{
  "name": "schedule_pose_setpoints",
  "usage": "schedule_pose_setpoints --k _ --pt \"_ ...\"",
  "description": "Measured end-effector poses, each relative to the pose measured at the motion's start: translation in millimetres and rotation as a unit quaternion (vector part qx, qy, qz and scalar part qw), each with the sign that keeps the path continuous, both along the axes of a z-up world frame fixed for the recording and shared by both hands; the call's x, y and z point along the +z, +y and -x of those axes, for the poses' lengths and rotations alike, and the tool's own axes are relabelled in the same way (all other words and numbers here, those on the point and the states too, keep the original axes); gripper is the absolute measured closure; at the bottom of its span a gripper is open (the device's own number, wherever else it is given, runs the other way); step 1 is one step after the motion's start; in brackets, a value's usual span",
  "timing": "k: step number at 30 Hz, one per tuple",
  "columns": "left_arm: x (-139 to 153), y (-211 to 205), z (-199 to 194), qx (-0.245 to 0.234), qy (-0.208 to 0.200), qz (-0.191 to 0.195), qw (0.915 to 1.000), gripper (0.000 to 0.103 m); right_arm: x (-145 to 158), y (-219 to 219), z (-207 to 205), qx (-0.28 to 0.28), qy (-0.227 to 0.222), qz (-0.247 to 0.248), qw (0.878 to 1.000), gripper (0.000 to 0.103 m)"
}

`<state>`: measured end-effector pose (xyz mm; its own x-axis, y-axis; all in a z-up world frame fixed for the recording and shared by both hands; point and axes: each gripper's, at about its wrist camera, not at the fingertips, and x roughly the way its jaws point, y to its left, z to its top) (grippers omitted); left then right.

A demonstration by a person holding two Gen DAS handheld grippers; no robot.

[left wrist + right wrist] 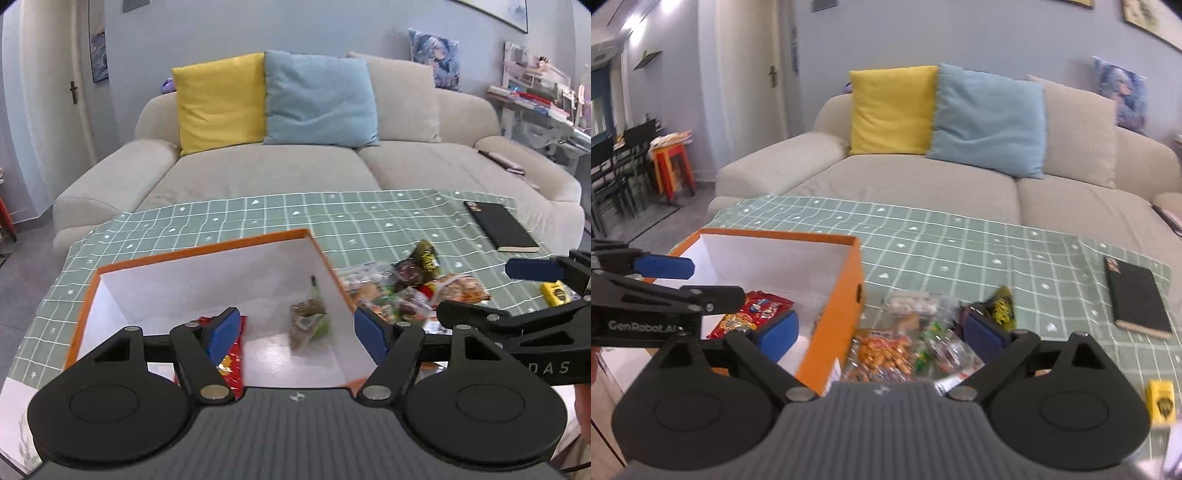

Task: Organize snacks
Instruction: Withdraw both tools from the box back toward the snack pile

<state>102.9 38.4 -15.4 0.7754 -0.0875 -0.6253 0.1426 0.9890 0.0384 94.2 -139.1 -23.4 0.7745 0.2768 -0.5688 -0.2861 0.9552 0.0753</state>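
both claws, left claw and right claw, gape wide apart, holding nothing.

Green snack packet in orange box is blurring, label unreadable; left claw is hiding part of red packet; yellow pack is smearing near the right edge.

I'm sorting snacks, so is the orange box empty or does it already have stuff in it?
Not empty: the orange box holds a red packet and a green-brown packet, with bare white floor left.
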Motion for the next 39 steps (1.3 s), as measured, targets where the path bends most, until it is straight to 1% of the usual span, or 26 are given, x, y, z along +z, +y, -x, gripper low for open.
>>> schedule_pose_setpoints --k 4,7,12,14,16,19,21,23,26,28,29,30,33,37,39 --pt "-3.1 -15.0 19.1 -0.008 -0.014 -0.001 0.9999 0.022 -7.3 -16.9 21.8 -0.021 -0.008 0.002 1.000 0.004" --pt "-7.9 -25.5 28.4 -0.024 -0.020 0.000 0.9995 0.022 -15.4 -31.6 33.3 -0.039 -0.005 0.008 0.999 0.004" --pt "-20.5 -45.4 34.6 -0.057 0.002 0.018 0.9982 0.022 -30.7 -62.5 51.9 -0.083 0.000 0.012 0.997 0.004" --pt "-26.9 -53.3 36.5 -0.071 0.004 0.025 0.9972 0.022 -36.5 -71.8 57.1 -0.092 -0.006 0.015 0.996 0.004" --pt "-33.7 -62.5 36.2 -0.084 0.011 0.026 0.9961 0.023 -42.1 -80.1 58.1 -0.097 -0.002 0.015 0.995 0.004" --pt "-45.2 -77.0 32.6 -0.104 0.026 0.015 0.9941 0.023 -50.7 -88.0 52.9 -0.108 0.020 0.017 0.994 0.004" --pt "-52.0 -85.6 31.0 -0.110 0.034 0.001 0.9934 0.025 -57.8 -91.9 49.2 -0.120 0.036 0.018 0.992 0.004" --pt "-56.7 -89.8 29.3 -0.114 0.038 -0.005 0.9928 0.025 -64.4 -95.8 45.3 -0.124 0.050 0.013 0.991 0.004" --pt "-58.2 -96.2 21.8 -0.129 0.041 -0.006 0.9908 0.026 -73.1 -99.0 40.3 -0.123 0.068 0.013 0.990 0.004" --pt "-59.0 -103.3 15.7 -0.144 0.044 -0.019 0.9884 0.026 -76.2 -100.5 34.5 -0.122 0.080 0.016 0.989 0.005" --pt "-60.1 -107.5 11.5 -0.150 0.046 -0.023 0.9873 0.026 -77.5 -101.5 30.2 -0.124 0.084 0.018 0.989 0.008" --pt "-60.8 -110.9 6.2 -0.157 0.050 -0.023 0.9861 0.026 -78.4 -102.9 25.9 -0.124 0.086 0.019 0.988 0.010" --pt "-62.5 -117.8 -15.1 -0.168 0.071 -0.011 0.9832 0.026 -77.7 -107.5 11.4 -0.116 0.085 0.023 0.989 0.010" --pt "-65.2 -127.1 -41.7 -0.181 0.094 -0.004 0.9789 0.024 -78.9 -113.9 -11.1 -0.088 0.082 0.040 0.992 0.015" --pt "-68.5 -132.7 -55.0 -0.191 0.114 -0.007 0.9750 0.022 -82.6 -117.1 -24.2 -0.071 0.084 0.052 0.993 0.018"
